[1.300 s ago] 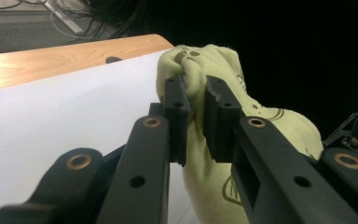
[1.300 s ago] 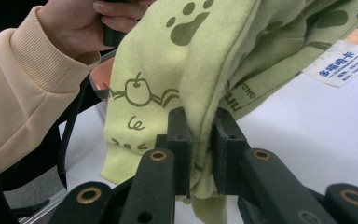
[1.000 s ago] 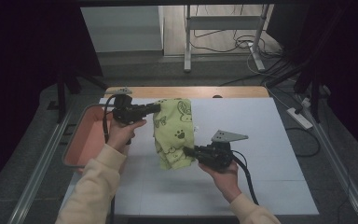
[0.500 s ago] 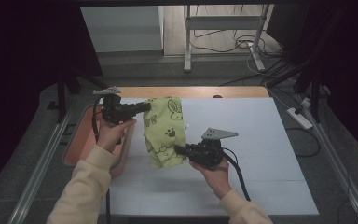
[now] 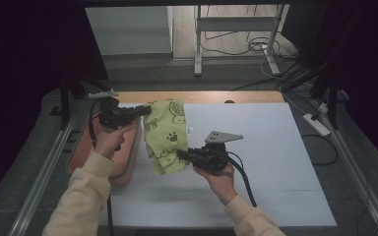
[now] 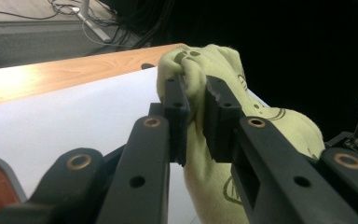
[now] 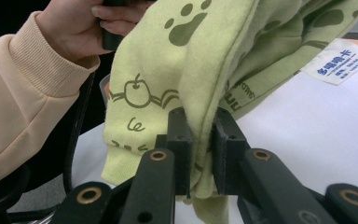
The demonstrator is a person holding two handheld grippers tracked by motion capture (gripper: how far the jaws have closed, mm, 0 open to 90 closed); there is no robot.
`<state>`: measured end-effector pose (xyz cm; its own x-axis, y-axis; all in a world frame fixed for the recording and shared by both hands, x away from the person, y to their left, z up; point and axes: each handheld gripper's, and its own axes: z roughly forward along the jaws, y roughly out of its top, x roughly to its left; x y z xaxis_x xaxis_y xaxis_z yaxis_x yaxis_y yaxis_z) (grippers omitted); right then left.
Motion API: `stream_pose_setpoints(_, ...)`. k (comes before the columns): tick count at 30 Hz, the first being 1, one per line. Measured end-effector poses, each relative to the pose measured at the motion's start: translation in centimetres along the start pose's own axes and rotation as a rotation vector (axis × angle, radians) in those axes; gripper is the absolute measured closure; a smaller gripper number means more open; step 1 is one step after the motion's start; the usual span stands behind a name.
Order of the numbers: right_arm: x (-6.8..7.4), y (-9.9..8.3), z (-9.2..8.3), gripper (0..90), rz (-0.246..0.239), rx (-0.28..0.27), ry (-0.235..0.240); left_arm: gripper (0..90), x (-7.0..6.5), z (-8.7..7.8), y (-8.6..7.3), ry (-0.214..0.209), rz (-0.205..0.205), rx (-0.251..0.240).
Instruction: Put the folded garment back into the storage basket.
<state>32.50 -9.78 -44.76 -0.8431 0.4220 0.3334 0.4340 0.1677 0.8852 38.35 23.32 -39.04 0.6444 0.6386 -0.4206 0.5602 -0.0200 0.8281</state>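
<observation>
Both hands have carried the yellow-green garment [image 5: 166,135] leftward across the table [image 5: 275,147] since the earlier frames, so that its left edge now hangs just beside the orange tray [image 5: 128,164] at the table's left side. The left tongs [image 5: 145,109] are clenched on a bunched fold at the garment's far upper corner, and in the left gripper view the cloth is squeezed between the two black jaws. The right tongs [image 5: 181,155] are clamped on the garment's near lower edge, and the right gripper view shows the fabric pinched tight between the pads [image 7: 182,140], with a white label [image 7: 338,60] dangling at the upper right. Stretched between the two grips, the garment hangs lifted over the white table surface, printed with dark paw and rabbit shapes. A cream sleeve [image 5: 78,196] covers each forearm.
</observation>
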Motion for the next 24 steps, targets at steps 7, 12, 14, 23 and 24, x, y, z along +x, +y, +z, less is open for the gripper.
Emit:
stream_pose_setpoints(7,0.1,0.5,0.8,79.0,-0.004,0.000,0.006,79.3,0.4,-0.8,0.2,0.016,-0.003,-0.005)
stream_pose_setpoints(12,0.2,0.8,1.3,79.1,-0.006,-0.001,0.008,79.3,0.7,-1.3,0.4,0.027,-0.003,-0.005)
stream_pose_setpoints(14,0.2,0.9,1.5,79.1,-0.005,-0.004,0.010,79.3,0.7,-1.4,0.4,0.031,-0.004,-0.005)
stream_pose_setpoints(23,0.1,1.0,2.1,79.0,0.001,-0.006,0.015,79.3,1.0,-1.9,0.5,0.040,-0.003,-0.005)
stream_pose_setpoints(24,0.1,1.0,2.1,79.0,0.000,-0.006,0.014,79.3,1.0,-1.9,0.6,0.042,-0.004,-0.005)
